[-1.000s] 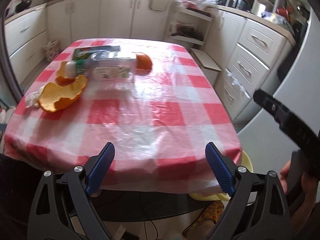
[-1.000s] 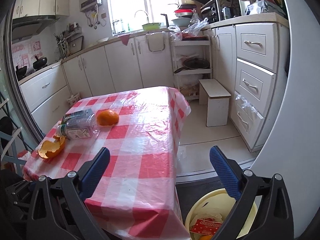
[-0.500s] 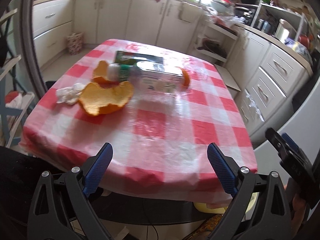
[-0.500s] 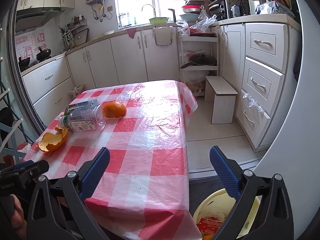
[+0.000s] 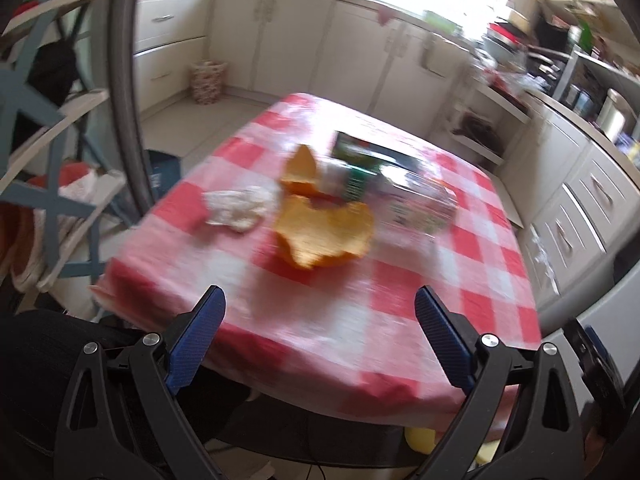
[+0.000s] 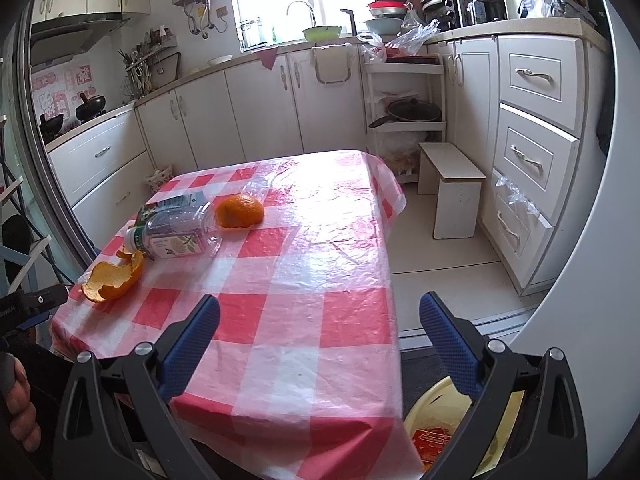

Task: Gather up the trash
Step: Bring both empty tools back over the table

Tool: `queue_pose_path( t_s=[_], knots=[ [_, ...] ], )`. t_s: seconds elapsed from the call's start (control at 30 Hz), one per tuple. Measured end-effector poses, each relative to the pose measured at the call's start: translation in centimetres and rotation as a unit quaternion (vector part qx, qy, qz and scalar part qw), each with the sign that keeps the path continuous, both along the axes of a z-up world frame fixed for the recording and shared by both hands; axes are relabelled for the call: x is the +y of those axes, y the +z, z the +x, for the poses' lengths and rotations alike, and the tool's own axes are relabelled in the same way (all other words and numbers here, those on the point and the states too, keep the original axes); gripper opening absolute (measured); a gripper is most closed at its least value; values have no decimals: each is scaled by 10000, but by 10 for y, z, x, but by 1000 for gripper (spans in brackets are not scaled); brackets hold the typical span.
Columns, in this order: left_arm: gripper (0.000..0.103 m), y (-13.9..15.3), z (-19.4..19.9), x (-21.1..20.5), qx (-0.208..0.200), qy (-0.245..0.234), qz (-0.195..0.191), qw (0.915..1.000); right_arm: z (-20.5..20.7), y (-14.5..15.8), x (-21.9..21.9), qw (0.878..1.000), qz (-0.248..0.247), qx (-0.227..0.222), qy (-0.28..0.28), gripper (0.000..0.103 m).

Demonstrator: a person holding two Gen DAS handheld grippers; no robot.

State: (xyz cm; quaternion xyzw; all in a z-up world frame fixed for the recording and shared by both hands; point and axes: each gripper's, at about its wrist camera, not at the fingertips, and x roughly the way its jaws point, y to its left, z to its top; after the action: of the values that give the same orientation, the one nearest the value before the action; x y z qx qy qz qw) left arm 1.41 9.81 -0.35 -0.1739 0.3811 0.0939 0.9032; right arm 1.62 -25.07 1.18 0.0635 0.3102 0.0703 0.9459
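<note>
You are swinging your left gripper [image 5: 318, 330] leftward, so the orange peel [image 5: 325, 233] and crumpled tissue [image 5: 237, 205] that were sitting at the left edge of its view are now lying near the centre, blurred by the motion. Its fingers are standing wide open and empty, and your right gripper [image 6: 320, 338] is hanging open and empty too, hovering over the near edge of the desk [image 6: 320, 280]. You are looking to be at the approach step, lining up on the first piece of trash; next you are likely needing to bring the left fingers down around the peel or tissue, then carry it to the yellow bin [image 6: 436, 408] showing at the lower right of the right view. The plastic bottle [image 6: 176, 236], a green carton [image 6: 168, 205] and an orange [image 6: 240, 210] are lying left of centre there. The desk is wearing a glossy red-checked cloth, and white kitchen cabinets [image 6: 256, 108] are filling the background.
</note>
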Motion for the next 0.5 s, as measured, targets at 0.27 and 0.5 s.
queue_pose_path(
  t_s=[0.27, 0.5],
  knots=[
    [92, 9, 12, 55, -3, 645, 271, 9975, 10, 0, 39, 9991, 48, 86, 406, 96],
    [92, -7, 42, 87, 387, 943, 108, 9947, 20, 4, 90, 9955, -22, 158, 931, 96]
  ],
)
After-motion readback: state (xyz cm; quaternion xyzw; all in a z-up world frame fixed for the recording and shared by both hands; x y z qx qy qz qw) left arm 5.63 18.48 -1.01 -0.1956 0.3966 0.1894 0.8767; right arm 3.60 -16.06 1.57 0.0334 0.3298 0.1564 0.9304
